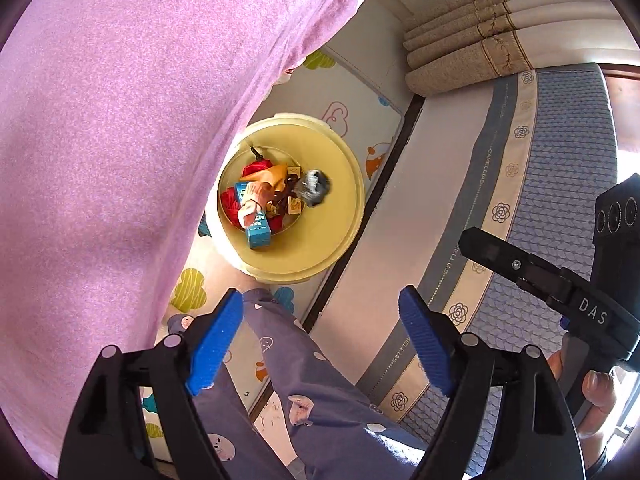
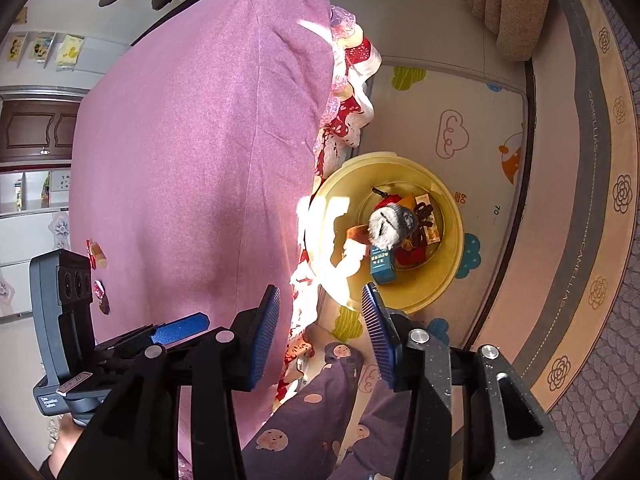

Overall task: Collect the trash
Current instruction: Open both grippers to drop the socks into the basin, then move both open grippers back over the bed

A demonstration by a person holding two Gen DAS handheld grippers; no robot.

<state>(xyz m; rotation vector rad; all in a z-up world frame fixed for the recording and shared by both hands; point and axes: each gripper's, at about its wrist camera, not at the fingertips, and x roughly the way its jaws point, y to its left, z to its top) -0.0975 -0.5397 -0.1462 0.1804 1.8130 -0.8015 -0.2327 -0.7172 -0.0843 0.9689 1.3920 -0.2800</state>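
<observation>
**Both grippers empty above the yellow bin**

The biggest thing in front of me is the pink cloth [image 1: 120,160], which hangs over a table edge and fills the left of both views. To the right runs a mattress [image 1: 560,168] with a grey and cream flowered border, and rolled beige bedding [image 1: 472,60] sits at its far end. Between the two lies a children's play mat [image 1: 360,112] printed with clouds and fish.

On that mat stands the round yellow bin [image 1: 320,248], close against the hanging cloth. The collected trash sits at its bottom: a red wrapper [image 1: 232,200], a blue carton [image 1: 258,232] leaning on the inner wall, an orange packet [image 1: 268,174], small yellow boxes and a grey crumpled wad [image 1: 314,188] lying on top of the heap.

A leg in purple patterned trousers [image 1: 304,380] is just below the bin in the picture.

The left gripper [image 1: 324,344] hangs above the bin's near side, its blue pads spread wide with nothing between them. The right gripper [image 2: 322,344] also points down towards the bin, its pads parted more narrowly and likewise empty. Each gripper shows at the edge of the other's view.
</observation>
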